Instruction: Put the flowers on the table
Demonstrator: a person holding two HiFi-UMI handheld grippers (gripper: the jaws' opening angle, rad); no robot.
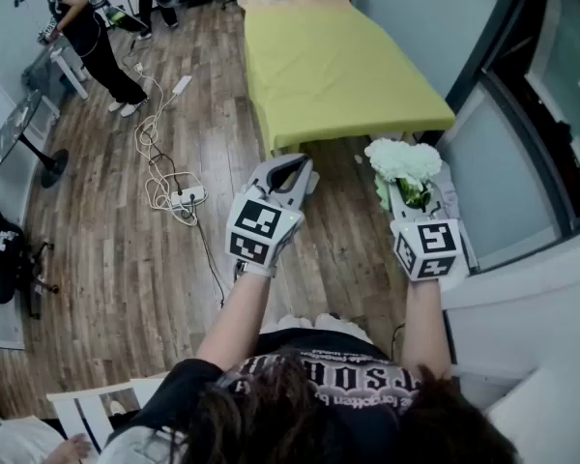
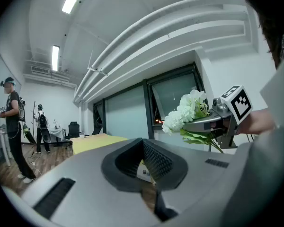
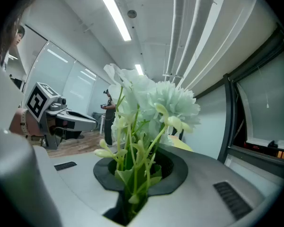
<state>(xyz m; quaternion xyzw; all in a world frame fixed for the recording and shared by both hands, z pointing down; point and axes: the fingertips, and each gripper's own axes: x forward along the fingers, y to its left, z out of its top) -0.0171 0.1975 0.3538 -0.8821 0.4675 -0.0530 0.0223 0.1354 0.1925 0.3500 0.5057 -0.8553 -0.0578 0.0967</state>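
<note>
A bunch of white flowers (image 1: 403, 160) with green stems stands up out of my right gripper (image 1: 407, 189), which is shut on the stems. In the right gripper view the blooms (image 3: 154, 100) fill the middle and the stems run down between the dark pads (image 3: 173, 171). My left gripper (image 1: 288, 176) is held level beside it, shut with nothing in it. The left gripper view shows the flowers (image 2: 184, 111) to its right. A long table (image 1: 329, 66) under a yellow-green cloth stands straight ahead, just beyond both grippers.
A person (image 1: 87, 27) stands at the far left on the wood floor. Cables and a power strip (image 1: 179, 198) lie left of the table. A round black stand table (image 1: 19, 129) is at the left edge. A glass wall and window sill (image 1: 522, 162) run along the right.
</note>
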